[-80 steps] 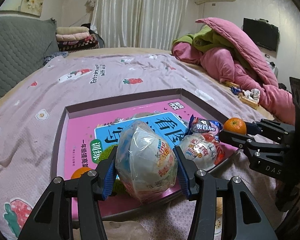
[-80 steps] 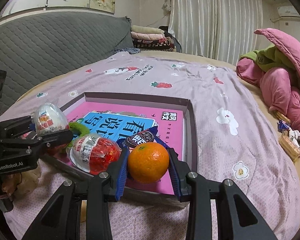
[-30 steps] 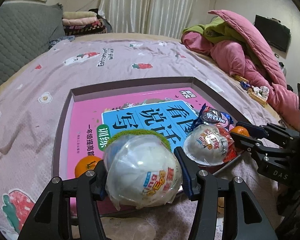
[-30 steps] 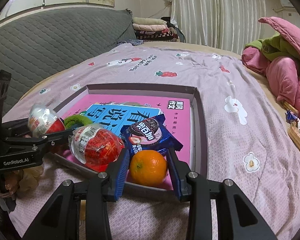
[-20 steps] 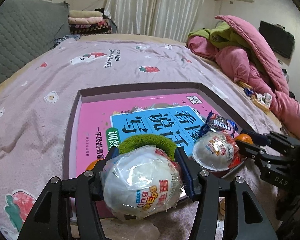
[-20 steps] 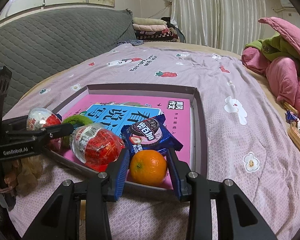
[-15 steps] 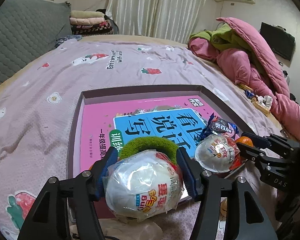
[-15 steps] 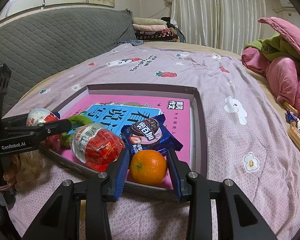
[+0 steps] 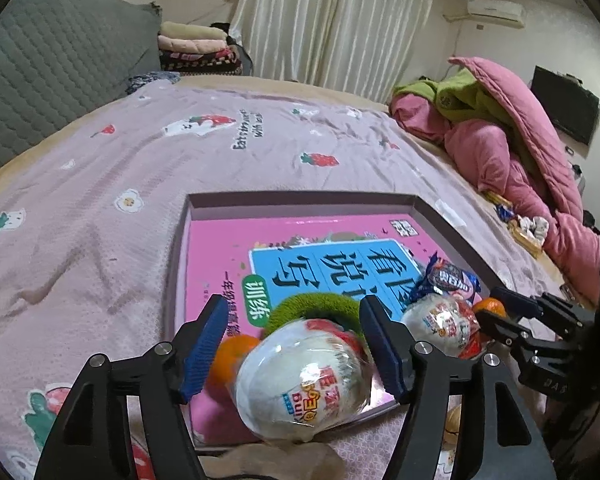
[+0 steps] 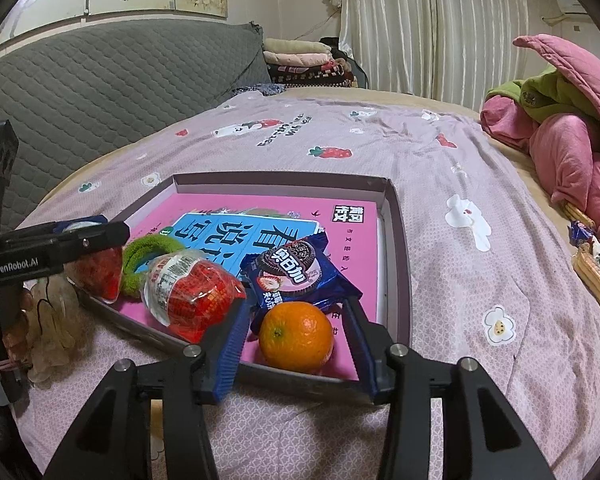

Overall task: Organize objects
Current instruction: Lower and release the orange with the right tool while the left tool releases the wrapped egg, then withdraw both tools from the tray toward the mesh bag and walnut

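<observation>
A shallow purple box point(image 9: 180, 248) with a pink book inside lies on the bed. My left gripper point(image 9: 294, 346) is open around a white wrapped toy egg point(image 9: 304, 378) resting at the box's near edge; its left pad stands clear of the egg. My right gripper point(image 10: 296, 334) is open around an orange point(image 10: 296, 338) resting in the box point(image 10: 396, 240). A red toy egg point(image 10: 194, 296), a blue Oreo pack point(image 10: 296, 274) and a green hair tie point(image 10: 148, 250) lie in the box. A second orange point(image 9: 230, 358) sits behind the white egg.
The bed carries a lilac sheet point(image 9: 100, 184) with strawberry prints. A pink and green quilt pile point(image 9: 512, 128) lies at the right. A grey padded headboard point(image 10: 100, 84) stands at the left. Snack wrappers point(image 10: 592, 256) lie by the right edge.
Both grippers lowered their objects into the box and opened. The white egg left the left pads and rests at the box edge; the orange sits free between the right pads.
</observation>
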{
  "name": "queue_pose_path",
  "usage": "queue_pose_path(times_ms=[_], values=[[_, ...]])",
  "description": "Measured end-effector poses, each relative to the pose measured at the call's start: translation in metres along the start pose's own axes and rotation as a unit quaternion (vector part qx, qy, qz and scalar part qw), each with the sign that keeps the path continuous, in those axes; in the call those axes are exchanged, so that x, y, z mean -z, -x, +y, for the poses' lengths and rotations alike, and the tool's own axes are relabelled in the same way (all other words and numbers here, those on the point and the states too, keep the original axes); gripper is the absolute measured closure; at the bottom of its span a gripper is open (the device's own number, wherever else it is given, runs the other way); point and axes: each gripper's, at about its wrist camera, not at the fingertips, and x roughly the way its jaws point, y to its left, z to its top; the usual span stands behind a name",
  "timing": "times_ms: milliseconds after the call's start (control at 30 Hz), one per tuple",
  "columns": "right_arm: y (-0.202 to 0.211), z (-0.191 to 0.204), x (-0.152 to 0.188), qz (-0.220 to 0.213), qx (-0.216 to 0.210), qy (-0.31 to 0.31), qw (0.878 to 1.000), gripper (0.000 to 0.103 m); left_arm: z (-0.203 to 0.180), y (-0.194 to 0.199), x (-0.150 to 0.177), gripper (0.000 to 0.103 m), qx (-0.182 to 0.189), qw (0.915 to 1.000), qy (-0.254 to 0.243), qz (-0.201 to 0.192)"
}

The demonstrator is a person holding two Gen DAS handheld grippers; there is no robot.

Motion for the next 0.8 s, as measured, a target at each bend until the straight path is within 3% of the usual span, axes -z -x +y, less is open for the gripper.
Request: queue_pose_path(times_ms=[367,800], values=[[0.009,0.0,-0.003,-0.021,0.005,-0.001,1.0,0.043,0.004,0.015,-0.007,0.033,-0.008,0.9997,0.005,-0.024],[0.039,0.018,-0.008,-0.094,-0.001,0.034,0.995,0.032,0.0,0.042,-0.008,0.032,-0.01,0.9986,-0.002,-0.052]])
